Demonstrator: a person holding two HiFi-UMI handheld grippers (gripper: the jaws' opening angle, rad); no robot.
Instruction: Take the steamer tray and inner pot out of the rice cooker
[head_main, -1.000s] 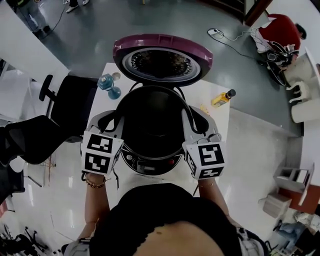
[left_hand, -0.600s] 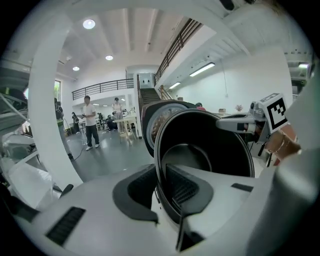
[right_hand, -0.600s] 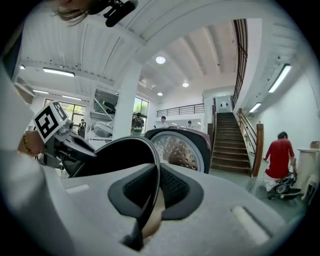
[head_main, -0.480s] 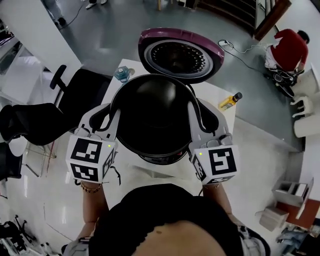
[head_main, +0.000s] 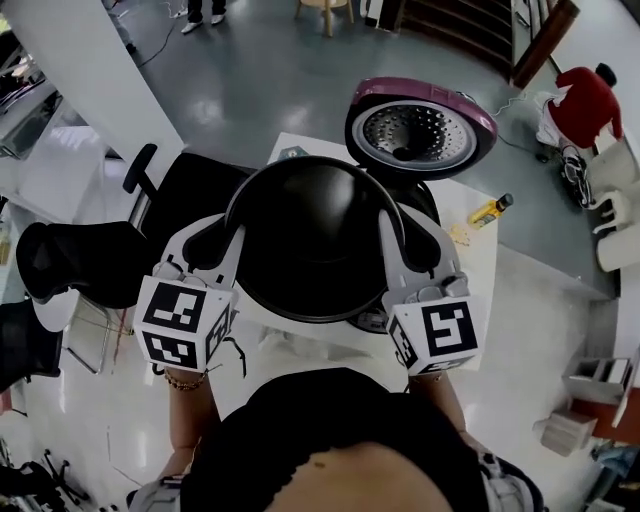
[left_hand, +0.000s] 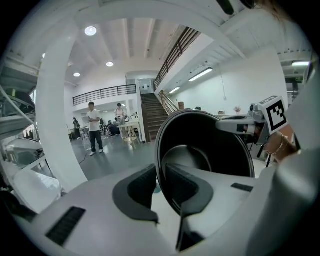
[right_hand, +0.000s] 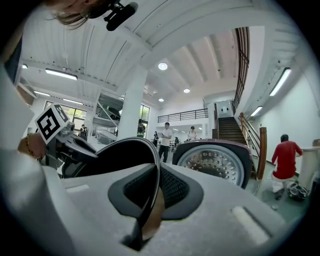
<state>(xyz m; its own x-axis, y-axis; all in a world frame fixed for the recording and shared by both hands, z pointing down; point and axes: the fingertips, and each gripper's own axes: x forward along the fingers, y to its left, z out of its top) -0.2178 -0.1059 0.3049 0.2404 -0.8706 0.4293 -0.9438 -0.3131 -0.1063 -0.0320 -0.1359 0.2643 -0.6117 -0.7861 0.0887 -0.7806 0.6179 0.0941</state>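
The left gripper (head_main: 226, 238) and right gripper (head_main: 396, 238) each pinched the black inner pot (head_main: 308, 240) by its rim. The pot hung mid-frame, just below the open rice cooker lid (head_main: 420, 135) at upper right.

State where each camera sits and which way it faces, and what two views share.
Head view: on the person's head, facing steeply down onto the inner pot; left tongs, right tongs and torso show.
Left gripper view: on the left tongs, facing across the pot; own jaws and opposite wrist show.
Right gripper view: on the right tongs, facing the cooker lid; own jaws show.
Shared: both gripper views show the pot's rim.
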